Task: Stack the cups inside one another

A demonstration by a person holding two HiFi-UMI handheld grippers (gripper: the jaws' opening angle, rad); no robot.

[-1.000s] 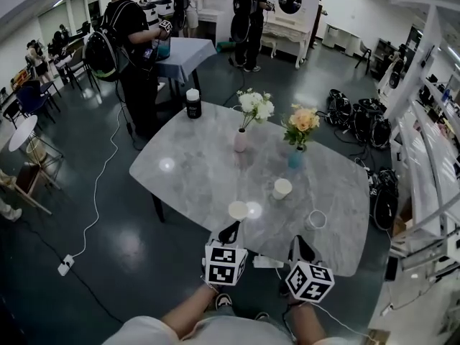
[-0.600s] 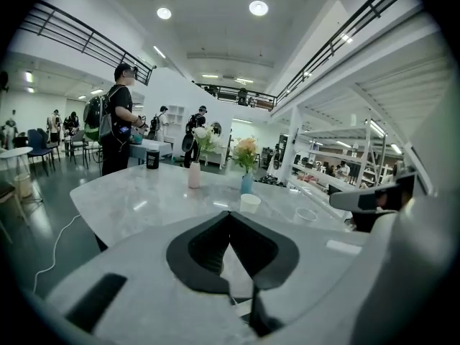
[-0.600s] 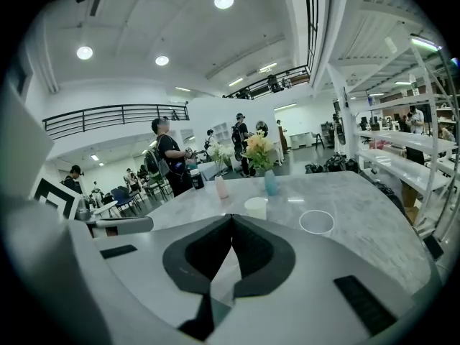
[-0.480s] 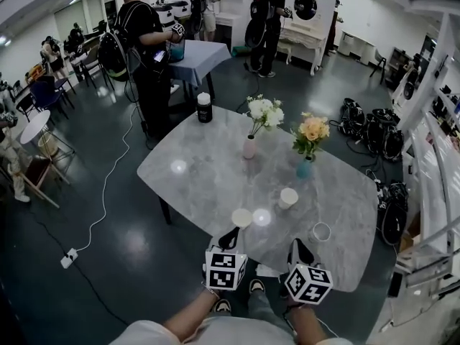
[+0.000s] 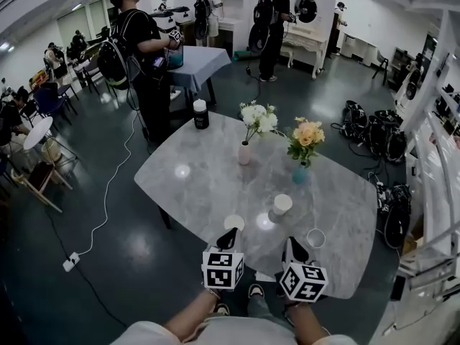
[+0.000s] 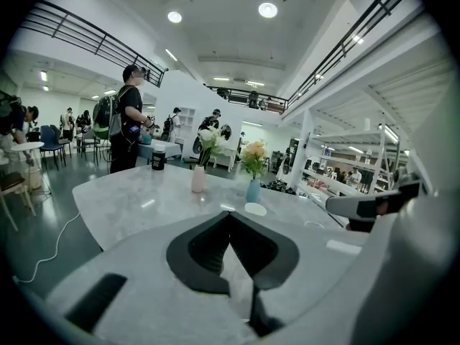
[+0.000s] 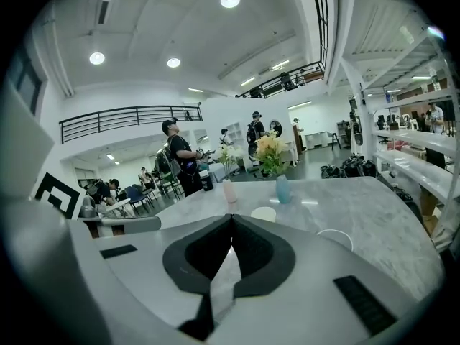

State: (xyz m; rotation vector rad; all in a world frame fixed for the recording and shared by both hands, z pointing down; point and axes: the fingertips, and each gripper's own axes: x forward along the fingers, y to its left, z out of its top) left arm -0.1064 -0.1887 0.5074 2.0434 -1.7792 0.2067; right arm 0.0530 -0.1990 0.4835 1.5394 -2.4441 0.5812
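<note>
Three cups stand apart on the grey marble table (image 5: 194, 178). A white cup (image 5: 234, 223) is near the front edge, right ahead of my left gripper (image 5: 231, 233). A second white cup (image 5: 282, 205) stands further in, and a pale open cup (image 5: 315, 238) sits to the right of my right gripper (image 5: 290, 242). The left gripper (image 6: 230, 214) has its jaws together with nothing between them, and a white cup (image 6: 254, 209) shows just beyond its tip. On the right gripper (image 7: 231, 216) the jaws also meet and hold nothing, with a cup (image 7: 264, 213) ahead and the open cup (image 7: 335, 238) to its right.
A pink vase with white flowers (image 5: 244, 152), a blue vase with orange flowers (image 5: 300, 172) and a black canister (image 5: 200, 113) stand further back on the table. People stand beyond it. Bags (image 5: 370, 128) lie on the floor at right, and a white cable (image 5: 108, 192) runs at left.
Both grippers have edged forward to the table's near edge, and the cups now appear closer to their tips. The cups stay where they were on the table.
</note>
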